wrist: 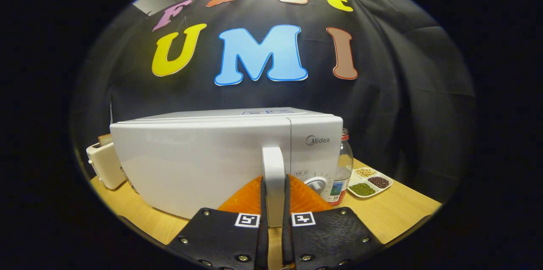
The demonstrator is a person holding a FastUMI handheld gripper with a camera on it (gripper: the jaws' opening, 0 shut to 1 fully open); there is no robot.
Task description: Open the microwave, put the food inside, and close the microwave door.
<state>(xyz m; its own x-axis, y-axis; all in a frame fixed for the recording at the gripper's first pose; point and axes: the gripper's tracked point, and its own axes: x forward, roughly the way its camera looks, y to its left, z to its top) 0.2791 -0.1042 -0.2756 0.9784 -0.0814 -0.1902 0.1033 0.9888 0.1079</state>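
Microwave (203,155) door handle (273,176) between clamped gripper (274,202) fingers; beans in tray (370,181).

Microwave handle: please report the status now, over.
Hand-held gripper shut on the microwave door handle. Microwave door closed. Nothing blocking; bottle and bean tray stand beside the microwave.

The boxy white metal microwave (203,155) stands on the pale wooden table (398,215), door closed. Its upright white plastic door handle (273,176) sits between the gripper's (275,202) two black fingers (263,202), which press on it from both sides. Left of the microwave, just behind its corner, stands a cream plastic toaster (104,164). Right of it, touching or nearly so, is a clear glass bottle (342,168); further right lies a white divided dish of beans (370,182).
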